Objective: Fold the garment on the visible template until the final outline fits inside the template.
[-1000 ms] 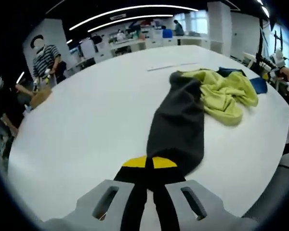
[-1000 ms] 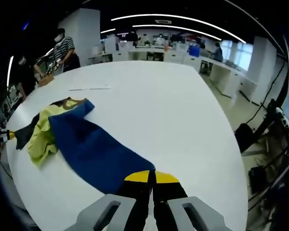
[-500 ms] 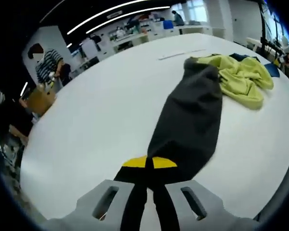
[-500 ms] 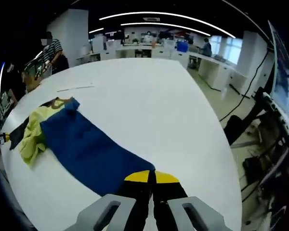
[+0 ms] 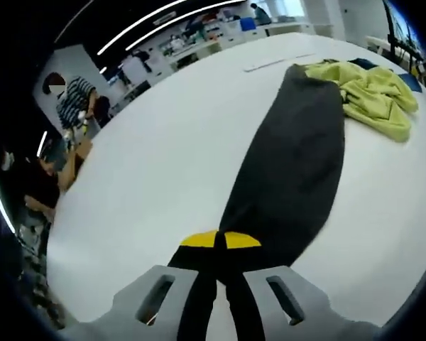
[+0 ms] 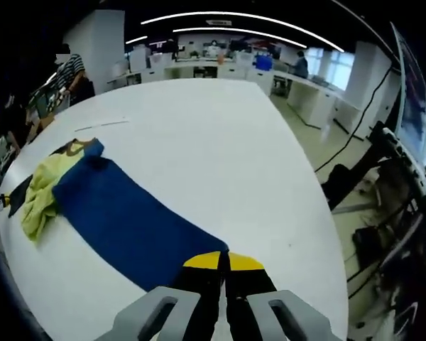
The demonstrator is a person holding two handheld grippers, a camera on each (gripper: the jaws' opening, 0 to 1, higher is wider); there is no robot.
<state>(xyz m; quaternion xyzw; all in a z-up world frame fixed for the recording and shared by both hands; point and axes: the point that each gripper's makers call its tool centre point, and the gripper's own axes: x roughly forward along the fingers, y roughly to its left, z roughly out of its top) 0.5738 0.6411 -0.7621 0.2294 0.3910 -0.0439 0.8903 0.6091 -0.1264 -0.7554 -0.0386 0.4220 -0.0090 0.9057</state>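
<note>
The left gripper (image 5: 221, 245) pinches the dark grey sleeve (image 5: 295, 163); the right gripper (image 6: 224, 264) pinches the blue sleeve (image 6: 124, 220), both stretched over the white round table (image 6: 220, 142).

garment (image 6: 121, 220) stretched across the table (image 6: 220, 149), one sleeve end in each gripper, bunched middle between them

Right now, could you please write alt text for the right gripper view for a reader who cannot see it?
The right gripper is shut on a blue sleeve, stretched across a white table toward bunched yellow-green fabric at the left. Desks and people stand in the office behind.
</note>
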